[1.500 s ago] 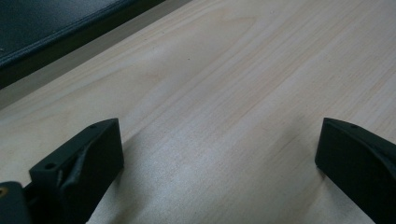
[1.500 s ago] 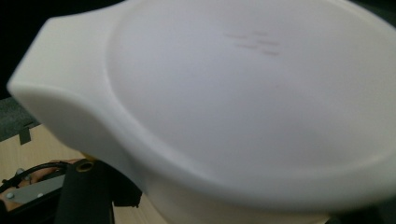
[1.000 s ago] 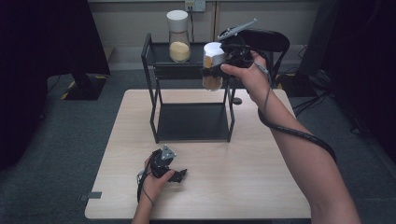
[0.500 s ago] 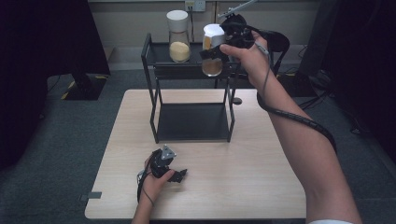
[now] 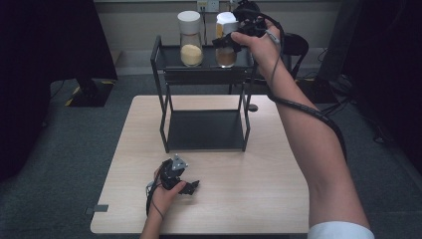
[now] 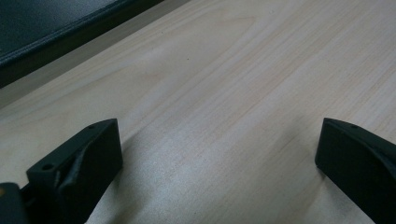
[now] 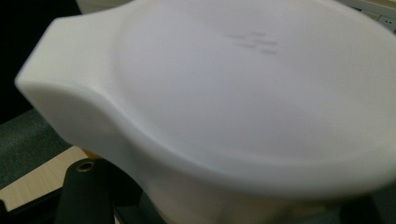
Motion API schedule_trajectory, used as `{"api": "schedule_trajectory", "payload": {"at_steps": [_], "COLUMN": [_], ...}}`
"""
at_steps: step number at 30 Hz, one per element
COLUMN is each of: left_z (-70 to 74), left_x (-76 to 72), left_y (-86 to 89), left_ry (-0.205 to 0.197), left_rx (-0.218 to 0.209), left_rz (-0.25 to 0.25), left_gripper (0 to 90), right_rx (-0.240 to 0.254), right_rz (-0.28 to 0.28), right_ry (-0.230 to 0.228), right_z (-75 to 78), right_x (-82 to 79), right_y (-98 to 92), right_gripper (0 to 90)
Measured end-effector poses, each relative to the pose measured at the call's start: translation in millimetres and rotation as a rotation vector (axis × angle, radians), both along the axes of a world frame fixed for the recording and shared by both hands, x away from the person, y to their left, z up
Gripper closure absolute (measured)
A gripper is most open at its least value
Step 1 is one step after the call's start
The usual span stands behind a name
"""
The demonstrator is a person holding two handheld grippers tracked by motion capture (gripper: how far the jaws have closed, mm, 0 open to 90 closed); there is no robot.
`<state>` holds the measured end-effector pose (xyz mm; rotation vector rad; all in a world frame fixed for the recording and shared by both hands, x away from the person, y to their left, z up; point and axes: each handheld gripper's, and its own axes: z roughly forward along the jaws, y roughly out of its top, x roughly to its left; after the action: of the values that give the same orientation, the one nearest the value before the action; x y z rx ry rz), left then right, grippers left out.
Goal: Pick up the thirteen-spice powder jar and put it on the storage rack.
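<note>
A glass jar of brown grains with a white lid is up at the top shelf of a black two-tier rack. My right gripper is shut on it just under the lid. It stands close beside a second jar with yellow grains on that shelf. Whether the held jar's base touches the shelf I cannot tell. My left gripper lies on the wooden table near its front edge. It is open, with bare wood between its jaws.
The rack's lower shelf is a dark flat plate on the table. A black chair stands behind the table at the right, under the right gripper's cable. Grey carpet surrounds the table.
My right gripper has carried the brown jar upward and farther back, from in front of the rack's top to the top shelf level. The left gripper has stayed put.
</note>
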<state>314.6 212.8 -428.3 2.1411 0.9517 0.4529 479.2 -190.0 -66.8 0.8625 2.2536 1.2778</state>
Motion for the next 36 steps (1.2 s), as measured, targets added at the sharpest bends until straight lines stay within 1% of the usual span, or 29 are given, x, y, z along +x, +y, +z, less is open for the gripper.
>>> {"api": "schedule_trajectory", "payload": {"at_steps": [1,4,6,10,14,18,22,26,29,36], "left_z": [0.0,0.1,0.1,0.1,0.0,0.1,0.0,0.1,0.0,0.0], "left_x": [0.0,0.0,0.0,0.0,-0.1,0.0,-0.1,-0.1,-0.2,-0.7], "left_y": [0.0,0.0,0.0,0.0,0.0,0.0,-0.1,-0.1,-0.1,-0.4], "left_ry": [0.0,0.0,0.0,0.0,0.0,0.0,0.0,0.0,-0.001,-0.002], "left_rx": [0.0,0.001,0.001,0.001,0.0,0.001,0.0,0.001,0.001,0.002], "left_rz": [0.0,0.0,0.0,0.0,0.0,0.0,0.0,0.0,0.0,0.002], "left_gripper": [0.0,0.0,0.0,0.0,0.0,0.0,0.0,0.0,0.0,0.1], "right_rx": [0.002,-0.02,-0.017,-0.02,-0.01,-0.008,0.007,0.011,0.018,0.005], "right_rz": [-0.005,-0.027,-0.03,-0.043,-0.052,-0.055,-0.059,-0.049,-0.056,-0.072], "right_ry": [0.0,-0.006,-0.012,-0.005,0.0,0.001,-0.005,-0.005,0.003,0.004], "right_z": [-0.2,0.0,-2.5,-5.0,-9.5,-12.0,-16.7,-17.8,-17.8,-17.0], "right_x": [2.6,8.1,12.0,18.2,23.9,26.7,27.7,29.5,29.4,26.6], "right_y": [1.0,8.2,9.6,14.2,16.5,18.1,17.1,14.2,13.7,20.4], "right_gripper": [30.6,30.6,30.6,30.7,30.7,30.6,30.6,30.5,30.4,28.7]}}
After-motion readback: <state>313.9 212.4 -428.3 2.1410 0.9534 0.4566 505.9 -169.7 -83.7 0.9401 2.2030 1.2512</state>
